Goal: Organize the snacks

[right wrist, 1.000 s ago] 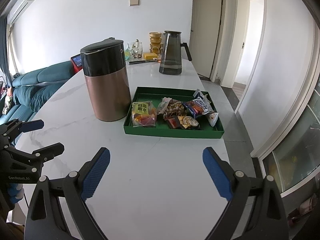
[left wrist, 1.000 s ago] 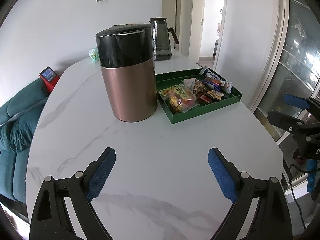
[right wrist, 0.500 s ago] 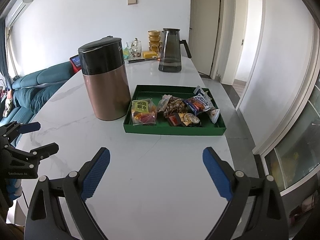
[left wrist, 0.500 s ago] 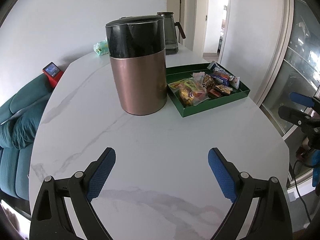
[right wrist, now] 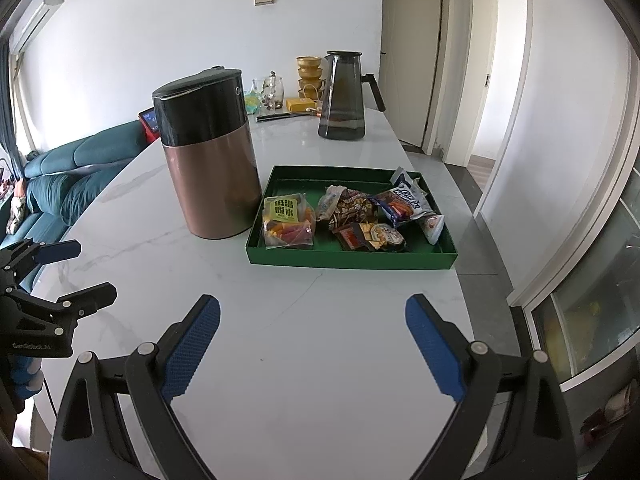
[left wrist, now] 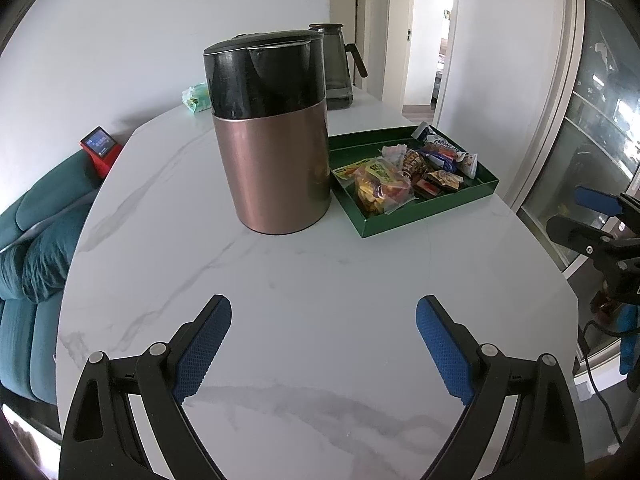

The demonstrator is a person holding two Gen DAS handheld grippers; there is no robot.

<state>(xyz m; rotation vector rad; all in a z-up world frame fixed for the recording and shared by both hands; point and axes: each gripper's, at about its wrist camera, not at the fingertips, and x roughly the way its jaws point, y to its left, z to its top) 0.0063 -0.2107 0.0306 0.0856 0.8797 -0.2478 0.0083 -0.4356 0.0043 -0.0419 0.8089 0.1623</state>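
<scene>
— Snacks (right wrist: 344, 220) first: where do they lie?

— Heaped in the green tray (right wrist: 352, 259), which sits toward the worktop's right edge, past its middle. A clear bag of orange and yellow pieces (right wrist: 289, 227) fills the tray's near-left corner; a blue-and-white packet (right wrist: 402, 202) leans at the right side; the far half of the tray is bare.

— How do you hold your claws?

— Both tilted down over the near end of the worktop (right wrist: 320, 340), side by side. My right claw (right wrist: 313, 344) is spread wide with nothing between its blue pads (right wrist: 434, 350). My left claw (left wrist: 323, 346) is spread just as wide, also empty. From the right camera I see the left claw (right wrist: 60, 276) at the worktop's left edge; from the left camera the right claw (left wrist: 592, 220) shows off the right edge.

— And the surface, the room?

— White marble with grey veins, rounded at the near end. A copper bin with a black lid (right wrist: 208, 156) stands upright just left of the tray, nearly touching it. A dark glass pitcher (right wrist: 343, 96) stands toward the far end, small jars and gold bowls (right wrist: 308, 76) beyond it. A teal sofa (right wrist: 68, 176) lies off the left edge, white walls and open doorways behind.

— Tray against claw?

— Well ahead of my right claw, apart from it; ahead and to the right of my left.
</scene>
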